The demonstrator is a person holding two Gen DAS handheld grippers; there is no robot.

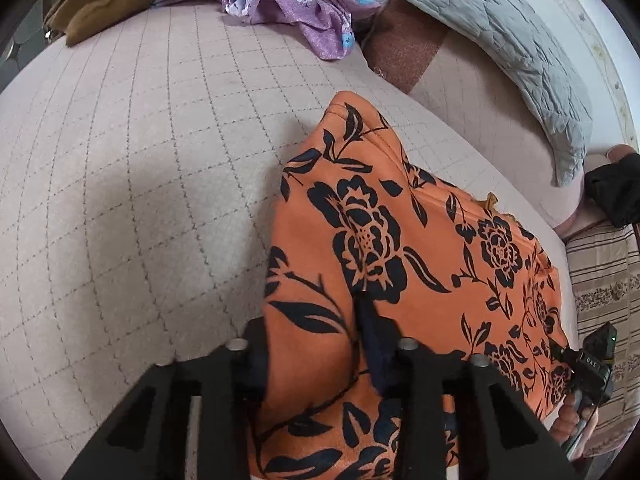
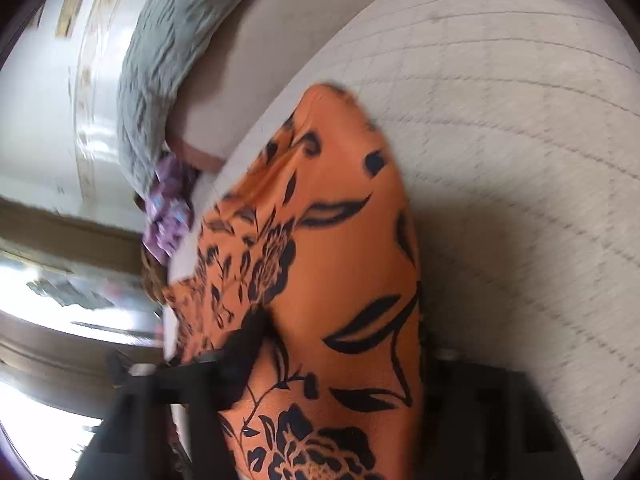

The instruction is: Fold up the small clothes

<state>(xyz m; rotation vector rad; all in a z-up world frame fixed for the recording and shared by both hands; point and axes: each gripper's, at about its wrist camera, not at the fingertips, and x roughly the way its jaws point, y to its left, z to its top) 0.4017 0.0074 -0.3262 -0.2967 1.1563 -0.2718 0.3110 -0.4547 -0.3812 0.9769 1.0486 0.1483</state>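
While the orange floral garment [image 1: 384, 264] is lying on the quilted bed [image 1: 140, 184], both the left claw [image 1: 316, 344] and right claw [image 2: 340, 360] are pinching its cloth, the right view blurring and fingertips half-buried.

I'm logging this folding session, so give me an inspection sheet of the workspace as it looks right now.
Surface: beige quilted bed cover, bare on the near left.
Job's things: orange flowered garment, partly lifted, stretched between both grippers.
Clutter: purple flowered cloth, brown cloth and grey quilted blanket at the far edge.
Grippers: left gripper shut on the orange garment; right gripper shut on the same garment, view blurred.
Cables: nothing seen.
Surroundings: pale wall behind the blanket; striped fabric at the right; a hand holding the other gripper.
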